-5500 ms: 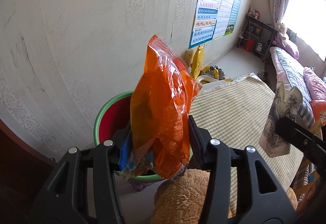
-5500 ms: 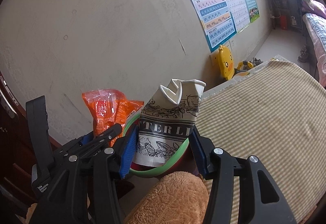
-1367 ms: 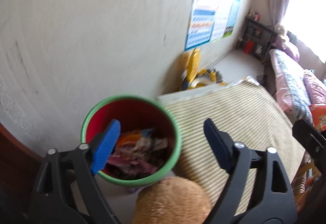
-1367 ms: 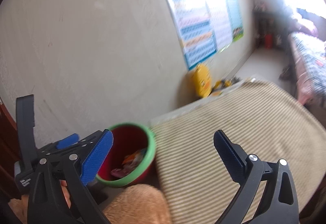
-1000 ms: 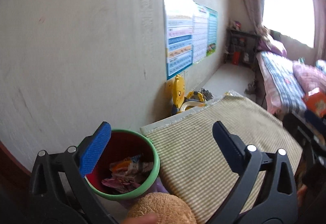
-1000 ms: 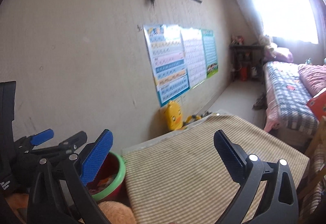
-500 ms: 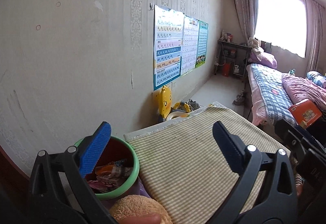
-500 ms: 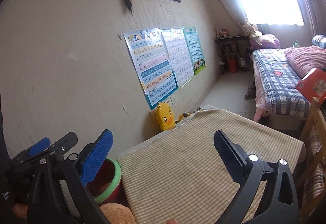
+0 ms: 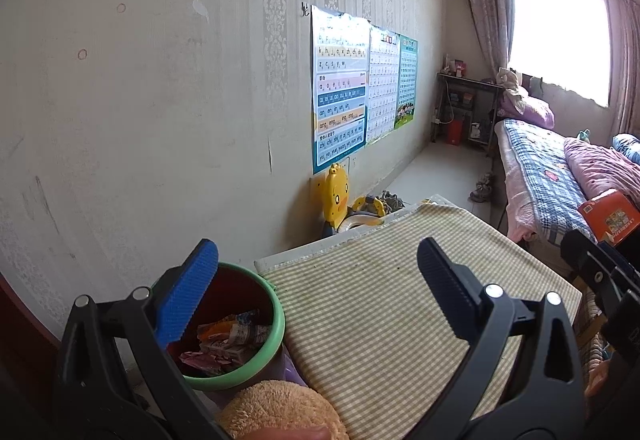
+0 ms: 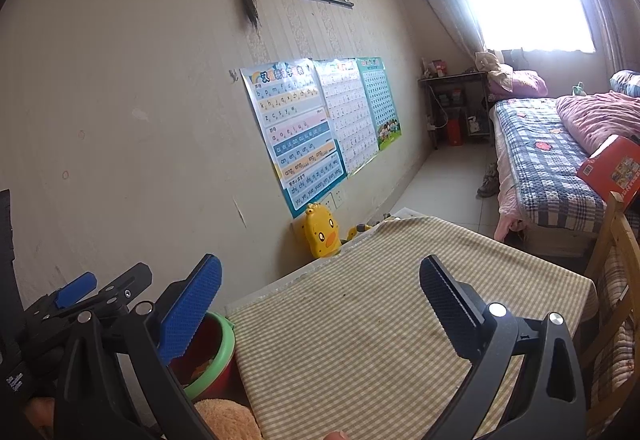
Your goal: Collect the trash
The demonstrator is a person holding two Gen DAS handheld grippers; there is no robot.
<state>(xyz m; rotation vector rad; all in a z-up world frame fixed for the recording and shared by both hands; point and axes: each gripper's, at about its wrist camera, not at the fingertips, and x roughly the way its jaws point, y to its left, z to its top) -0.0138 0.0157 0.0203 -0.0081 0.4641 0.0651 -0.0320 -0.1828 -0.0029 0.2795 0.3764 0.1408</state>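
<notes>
Since both tongs, left and right, gape wide and hold nothing, the trash now sits in the bin, just beside the tabletop edge. Those wrappers look light, crinkly and slippery; pinching a flat edge would likely work best. Left tongs hang just above the bin, right tongs beside it, over the tabletop.

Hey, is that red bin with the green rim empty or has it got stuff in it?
Not empty. The bin holds crumpled wrappers piled below its rim, seen from the left wrist view.
</notes>
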